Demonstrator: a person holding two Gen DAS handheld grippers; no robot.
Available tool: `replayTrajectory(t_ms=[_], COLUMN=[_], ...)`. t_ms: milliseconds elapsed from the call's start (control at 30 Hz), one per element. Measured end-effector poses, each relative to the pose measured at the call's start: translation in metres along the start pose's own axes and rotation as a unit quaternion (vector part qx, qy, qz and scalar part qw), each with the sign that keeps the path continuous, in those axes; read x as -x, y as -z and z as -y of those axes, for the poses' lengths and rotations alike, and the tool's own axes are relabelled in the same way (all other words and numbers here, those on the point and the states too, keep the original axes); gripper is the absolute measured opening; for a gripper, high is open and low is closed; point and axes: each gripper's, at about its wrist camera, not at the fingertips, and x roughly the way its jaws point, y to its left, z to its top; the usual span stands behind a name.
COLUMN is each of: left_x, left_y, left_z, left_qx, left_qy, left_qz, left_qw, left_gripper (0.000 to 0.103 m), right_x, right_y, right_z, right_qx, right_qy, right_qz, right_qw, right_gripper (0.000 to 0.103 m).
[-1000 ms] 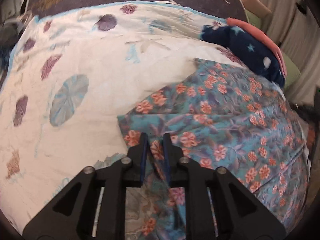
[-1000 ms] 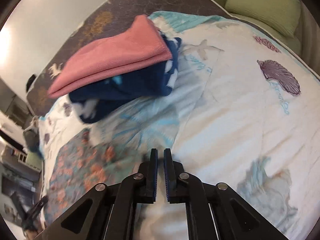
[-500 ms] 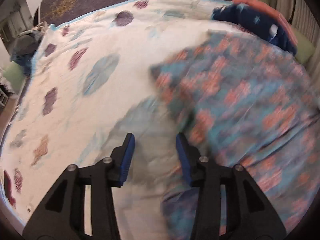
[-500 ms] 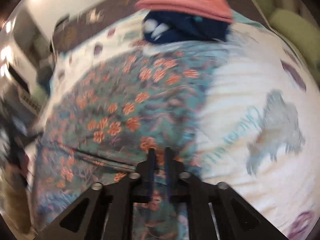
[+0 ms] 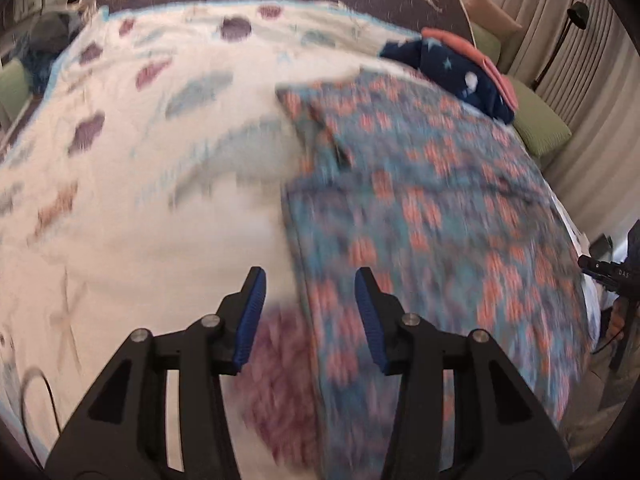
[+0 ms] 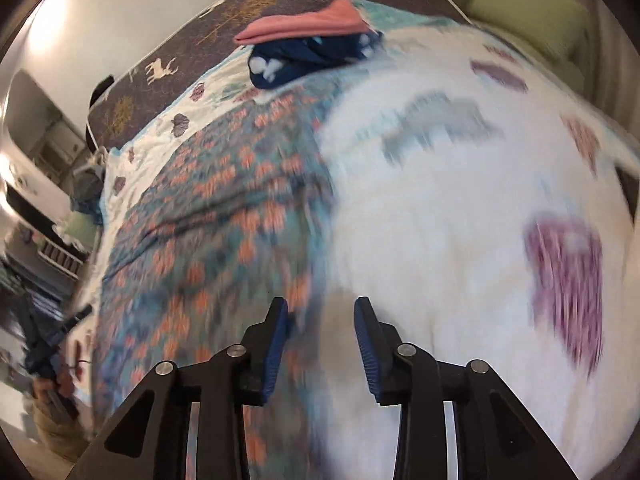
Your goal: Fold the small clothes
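Left gripper (image 5: 310, 312): jaws parted, grasping nothing; near-left edge of floral garment (image 5: 432, 216) lies under gap, no pad pressing.
Right gripper (image 6: 320, 332): jaws have just been opening, nothing between them; garment's right edge (image 6: 224, 216) sits under left pad.
Likely reason: both let go so the fold can settle flat.
Floral garment spread mid-bed on white shell-print quilt (image 5: 120, 208).
Far right: stack of finished pieces, kept clear of work area.
Count: two grippers; one floral garment; stack of two, pink folded piece (image 6: 304, 24) on navy star-print piece (image 6: 312, 56); one quilt.
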Motion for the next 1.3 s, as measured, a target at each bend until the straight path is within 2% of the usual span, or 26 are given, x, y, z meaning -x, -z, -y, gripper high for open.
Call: replayTrajectory(t_ms=[133,233,500,667,733,767,800,833,867,933,1033,1100,1167,1200,1300], left_x=[0.01,0.02,0.042,0.049,0.05,0.049,0.048,0.048,0.049,0.055,0.083,0.104,0.117,0.117,0.104], left_y=[0.037,0.055,0.089,0.109,0.11,0.111,0.112,0.113,0.113,0.114,0.115,0.116,0.117,0.118,0.125], left_z=[0.002,0.01,0.013,0.012,0.016,0.017,0.017,0.017,0.014,0.009,0.005,0.011,0.019,0.019,0.01], left_qx=[-0.002,-0.027,-0.026,-0.015,-0.016,-0.015,-0.012,-0.008,0.002,0.026,0.052,0.035,0.004,-0.003,0.006], left_qy=[0.005,-0.003,0.005,0.029,0.051,0.066,0.071,0.074,0.076,0.088,0.135,0.157,0.135,0.122,0.097], left_qz=[-0.015,-0.01,-0.018,-0.012,-0.008,-0.009,-0.011,-0.012,-0.01,-0.004,0.034,0.059,0.069,0.067,0.039], left_qw=[0.9999,0.9996,0.9995,0.9994,0.9986,0.9977,0.9973,0.9972,0.9971,0.9958,0.9889,0.9852,0.9884,0.9903,0.9945], left_gripper=[0.049,0.058,0.058,0.058,0.052,0.038,0.025,0.018,0.009,0.005,0.005,0.005,0.005,0.005,0.005], right_x=[0.028,0.04,0.052,0.06,0.056,0.052,0.048,0.047,0.048,0.049,0.067,0.088,0.105,0.113,0.117], right_y=[0.042,0.067,0.107,0.127,0.127,0.127,0.126,0.125,0.124,0.122,0.124,0.125,0.125,0.125,0.126], right_z=[0.013,0.014,0.014,0.023,0.019,0.017,0.015,0.013,0.012,0.015,0.024,0.032,0.039,0.043,0.054], right_qx=[-0.021,-0.01,0.017,0.005,0.011,0.012,0.011,0.012,0.012,-0.011,-0.04,-0.051,-0.047,-0.044,-0.046], right_qy=[-0.032,-0.042,-0.076,-0.103,-0.121,-0.124,-0.125,-0.126,-0.129,-0.134,-0.167,-0.224,-0.274,-0.279,-0.208], right_qz=[0.009,0.001,-0.012,-0.012,-0.011,-0.013,-0.014,-0.008,-0.004,-0.001,0.024,0.048,0.071,0.082,0.087], right_qw=[0.999,0.999,0.997,0.995,0.992,0.992,0.992,0.992,0.992,0.991,0.985,0.972,0.958,0.956,0.973], right_gripper=[0.039,0.042,0.049,0.051,0.052,0.052,0.048,0.038,0.002,0.004,0.003,0.003,0.003,0.003,0.007])
